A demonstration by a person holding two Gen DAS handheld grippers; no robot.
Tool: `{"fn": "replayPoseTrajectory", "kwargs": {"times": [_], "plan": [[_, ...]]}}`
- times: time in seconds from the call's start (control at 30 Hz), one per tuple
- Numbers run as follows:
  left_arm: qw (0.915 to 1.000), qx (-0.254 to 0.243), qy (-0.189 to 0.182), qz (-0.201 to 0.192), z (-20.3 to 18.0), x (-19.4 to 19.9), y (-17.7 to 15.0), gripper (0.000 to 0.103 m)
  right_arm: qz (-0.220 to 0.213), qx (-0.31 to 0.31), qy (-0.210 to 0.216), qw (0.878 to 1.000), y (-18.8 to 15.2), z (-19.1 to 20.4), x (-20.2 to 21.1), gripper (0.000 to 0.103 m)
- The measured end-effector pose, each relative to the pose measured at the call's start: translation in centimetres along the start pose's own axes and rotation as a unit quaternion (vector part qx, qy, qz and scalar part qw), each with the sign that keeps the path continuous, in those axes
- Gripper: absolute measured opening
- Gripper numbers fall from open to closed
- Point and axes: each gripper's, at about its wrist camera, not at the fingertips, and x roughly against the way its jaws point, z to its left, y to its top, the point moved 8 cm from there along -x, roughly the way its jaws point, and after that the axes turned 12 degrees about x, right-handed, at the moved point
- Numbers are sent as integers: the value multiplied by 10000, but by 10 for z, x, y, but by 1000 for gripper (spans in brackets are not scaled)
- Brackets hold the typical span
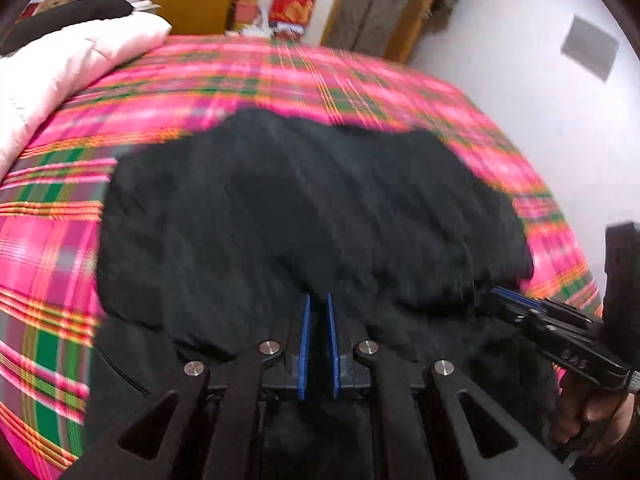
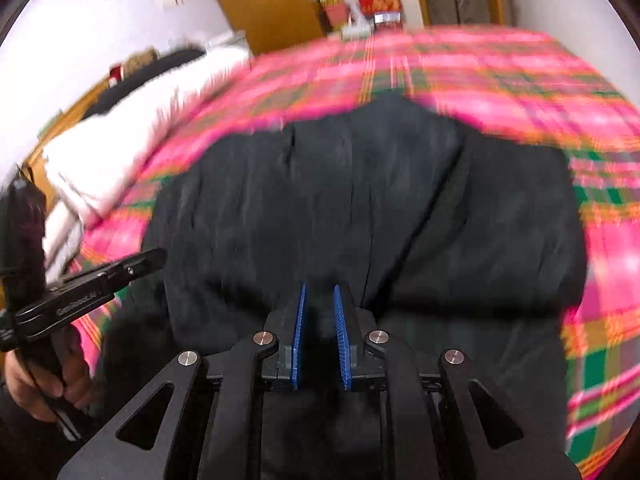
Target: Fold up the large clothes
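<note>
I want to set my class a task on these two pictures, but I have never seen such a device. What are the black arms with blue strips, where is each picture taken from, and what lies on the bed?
No robot here: a person holds a two-finger gripper in each hand, each carrying a wide-angle camera that looks along its fingers. One picture comes from the left gripper, the other from the right gripper. The blue strips are the finger pads. Each gripper also shows at the edge of the other's view. A black garment lies on a pink plaid bedcover, beside a pale pink quilted item. The jaws stand narrowly apart over the garment's near edge; the blur hides whether they pinch cloth.
</note>
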Motion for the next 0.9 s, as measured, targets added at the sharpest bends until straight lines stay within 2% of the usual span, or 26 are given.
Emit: {"fn": "replayPoseTrajectory", "kwargs": {"times": [0.1, 0.23, 0.53, 0.7, 0.83, 0.9], "plan": [[9994, -90, 234, 249, 3, -26, -9, 9, 366, -112, -88, 9992, -15, -10, -24, 14], [9995, 9, 210, 230, 11, -40, -8, 9, 369, -353, -9, 9987, -16, -18, -34, 15], [9996, -69, 251, 94, 13, -45, -7, 9, 406, -335, -25, 9986, -18, -21, -35, 15], [9989, -73, 439, 137, 6, -31, -21, 10, 538, -493, 15, 9973, -20, -19, -28, 16], [9985, 21, 532, 136, 0, -3, -30, 10, 384, -433, -36, 9983, -22, -9, 3, 29], [9984, 31, 557, 23, -3, 14, -35, 10, 246, -345, -40, 9991, -27, -4, 24, 31]]}}
